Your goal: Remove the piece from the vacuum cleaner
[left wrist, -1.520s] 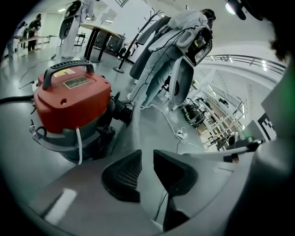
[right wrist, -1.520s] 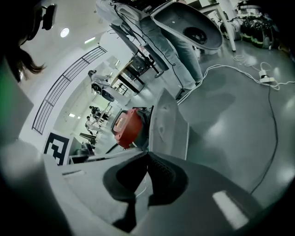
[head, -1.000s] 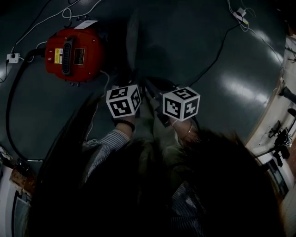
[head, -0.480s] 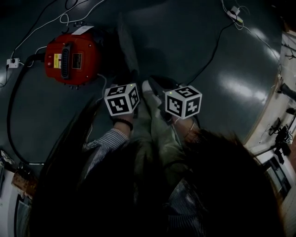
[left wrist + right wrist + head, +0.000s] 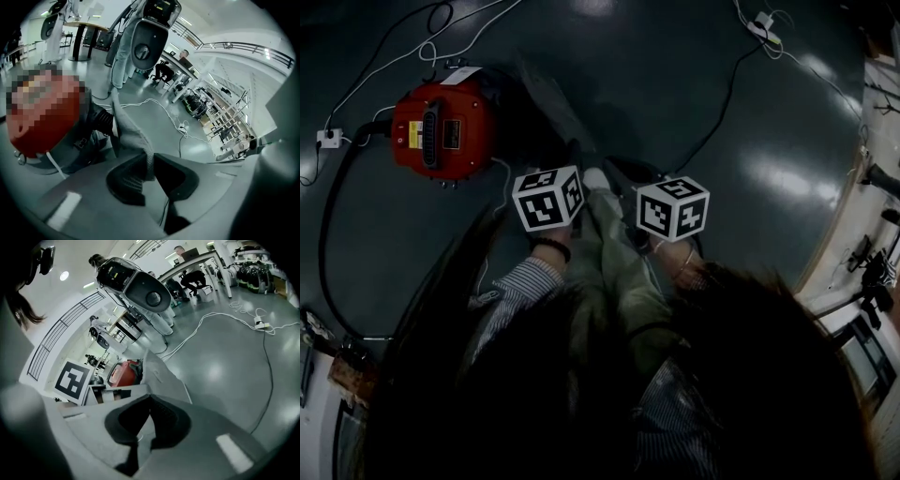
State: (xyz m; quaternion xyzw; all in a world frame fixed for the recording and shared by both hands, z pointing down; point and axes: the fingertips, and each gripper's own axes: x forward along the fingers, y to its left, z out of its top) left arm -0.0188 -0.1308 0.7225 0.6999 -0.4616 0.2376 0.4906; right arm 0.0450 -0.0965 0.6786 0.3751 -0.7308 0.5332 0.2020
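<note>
The red vacuum cleaner (image 5: 441, 127) stands on the dark floor at the upper left. A grey fabric piece (image 5: 548, 98) stretches from its right side toward me. My left gripper (image 5: 572, 164) is shut on the near edge of this fabric (image 5: 129, 129), and its jaws (image 5: 149, 161) pinch the cloth between the pads. The vacuum's red body (image 5: 61, 126) lies just beyond, to the left. My right gripper (image 5: 614, 178) sits beside the left one. Its jaws (image 5: 150, 401) are closed on the same grey piece (image 5: 161, 373), with the vacuum (image 5: 123, 372) behind it.
A black hose (image 5: 323, 225) curves from the vacuum down the left side. White cables (image 5: 403, 37) and a power strip (image 5: 766, 26) lie on the floor at the back, and a black cable (image 5: 741, 94) crosses toward me. A cluttered bench edge (image 5: 872, 234) runs along the right.
The grey piece now shows wider and reaches further out from the vacuum toward the grippers. Both marker cubes stay close together near my knees.
</note>
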